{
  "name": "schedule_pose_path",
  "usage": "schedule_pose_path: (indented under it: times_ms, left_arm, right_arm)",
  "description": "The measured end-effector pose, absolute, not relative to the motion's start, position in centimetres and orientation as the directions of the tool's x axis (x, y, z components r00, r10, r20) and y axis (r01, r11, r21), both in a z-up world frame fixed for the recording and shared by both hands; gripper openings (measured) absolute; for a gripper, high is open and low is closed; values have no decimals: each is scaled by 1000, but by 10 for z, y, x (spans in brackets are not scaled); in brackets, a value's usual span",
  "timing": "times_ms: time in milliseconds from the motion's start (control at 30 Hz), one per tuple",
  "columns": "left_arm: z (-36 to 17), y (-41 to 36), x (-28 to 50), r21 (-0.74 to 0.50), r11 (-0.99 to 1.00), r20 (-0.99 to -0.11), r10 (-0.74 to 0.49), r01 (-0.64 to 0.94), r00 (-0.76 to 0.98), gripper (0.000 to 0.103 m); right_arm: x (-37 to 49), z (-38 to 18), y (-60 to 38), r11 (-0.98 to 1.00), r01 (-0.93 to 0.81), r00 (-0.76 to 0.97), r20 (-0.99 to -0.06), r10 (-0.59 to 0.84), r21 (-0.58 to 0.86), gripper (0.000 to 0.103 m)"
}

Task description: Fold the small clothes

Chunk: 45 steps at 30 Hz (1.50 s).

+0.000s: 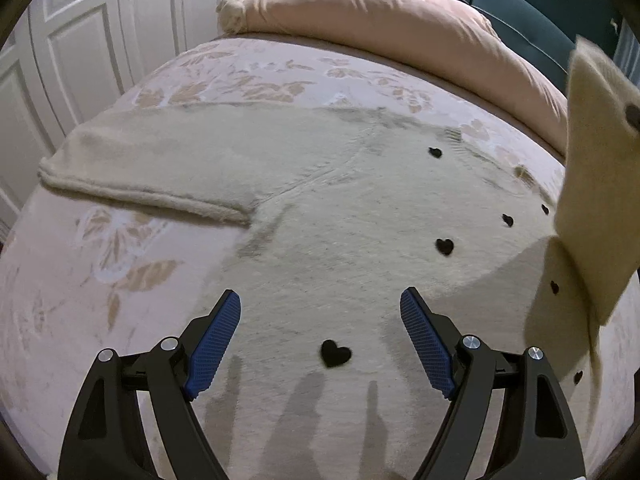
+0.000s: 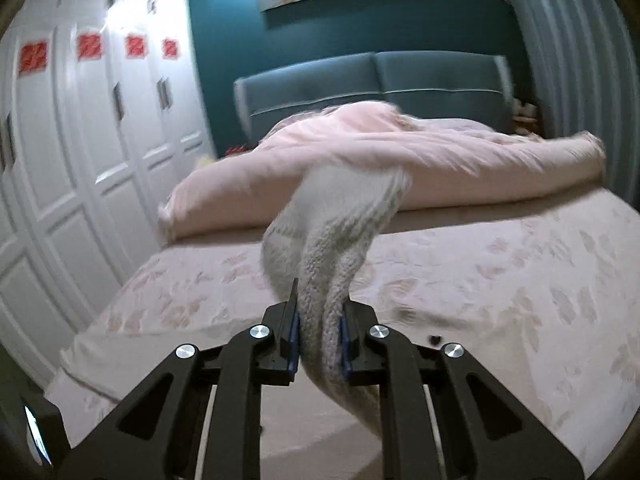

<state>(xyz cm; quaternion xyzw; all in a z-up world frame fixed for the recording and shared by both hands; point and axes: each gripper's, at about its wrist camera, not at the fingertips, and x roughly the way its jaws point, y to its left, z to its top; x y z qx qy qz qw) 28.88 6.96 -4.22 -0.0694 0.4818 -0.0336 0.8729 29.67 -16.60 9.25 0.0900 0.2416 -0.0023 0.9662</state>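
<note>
A cream knit sweater (image 1: 320, 208) with small black hearts lies flat on the bed. Its left sleeve (image 1: 148, 168) stretches out to the left. My left gripper (image 1: 320, 312) is open and empty, hovering over the sweater's lower body, with a black heart (image 1: 335, 353) between its fingers. The sweater's right side (image 1: 592, 184) is lifted off the bed at the right edge of the left wrist view. My right gripper (image 2: 318, 322) is shut on that knit edge (image 2: 324, 280), holding it above the bed; the fabric drapes over the fingers and blurs.
A pink floral bedspread (image 1: 100, 288) covers the bed. A rolled pink duvet (image 1: 380, 12) lies across the far end before a teal headboard (image 2: 372, 80). White wardrobe doors (image 2: 80, 160) stand to the left of the bed.
</note>
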Motion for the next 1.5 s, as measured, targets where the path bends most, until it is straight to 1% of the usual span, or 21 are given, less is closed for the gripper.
schedule_pose_path:
  times_ms: [67,133,200,300,333,367,433,567,633,767,800,833,867,900,933,967,1033,1100,1233,1433,1500]
  left_arm:
    - [-43,75,287,-159,987,-837,-122,-23,534,79]
    - [-44,78,284,-166,986,-836,-122,-34,534,79]
    - [-44,84,282,-184,982,-839,-135,-41,527,79]
    - [-45,90,286,-218,975,-835,-170,-32,523,80]
    - [-45,91,289,-232,972,-834,-186,-25,520,80]
    - [-47,91,295,-257,966,-835,-211,-21,508,80]
    - [-51,88,307,-321,947,-831,-272,-18,485,80]
    - [-66,71,344,-464,885,-802,-403,-34,440,80]
    - [-74,62,357,-492,869,-798,-423,-58,430,80]
    - [-84,45,381,-498,862,-796,-410,-97,445,76]
    - [-83,40,385,-477,875,-799,-392,-85,457,64]
    - [-82,34,390,-458,887,-802,-380,-64,461,43]
    - [-81,29,393,-449,892,-802,-382,-43,459,33]
    - [-80,26,396,-453,891,-799,-393,-26,455,11]
    - [-79,21,399,-470,883,-788,-420,3,451,7]
    - [-73,18,398,-470,882,-774,-422,18,473,7]
    - [-57,17,393,-461,885,-735,-417,57,534,7]
    - [-48,15,388,-438,896,-711,-398,77,579,7]
    - [-91,5,397,-394,919,-806,-360,28,470,7]
    - [-97,1,387,-365,930,-794,-337,46,506,10]
    - [-98,-2,387,-357,933,-795,-326,41,511,10]
  right_arm:
    - [317,67,-134,991,-28,832,-546,94,129,20]
    - [343,14,-89,979,-177,693,-694,196,99,29]
    - [347,-23,-71,969,-224,602,-766,225,108,29]
    - [324,-30,-93,954,-179,605,-738,299,241,32]
    - [309,-25,-117,944,-137,630,-708,318,301,40]
    - [298,-21,-133,939,-100,652,-690,313,330,46]
    - [272,-17,-183,932,6,694,-673,257,363,47]
    - [240,-23,-265,920,231,702,-709,68,317,50]
    - [235,-27,-294,904,308,684,-729,5,296,51]
    - [247,-40,-333,877,409,648,-757,-84,253,65]
    - [255,-45,-335,877,422,627,-772,-100,229,65]
    - [260,-52,-336,879,429,607,-787,-109,209,65]
    - [269,-66,-342,884,426,576,-811,-102,191,52]
    - [274,-72,-344,886,421,560,-824,-87,193,44]
    - [270,-72,-349,884,422,566,-820,-86,199,24]
    - [267,-63,-351,882,410,603,-794,-74,230,17]
    - [250,-38,-359,861,379,715,-698,-38,341,16]
    - [235,-26,-366,847,379,764,-642,-60,372,16]
    - [263,-88,-373,861,454,589,-802,-98,228,19]
    - [235,-13,-354,865,437,744,-640,-194,246,19]
    - [248,-27,-342,896,392,715,-682,-153,209,18]
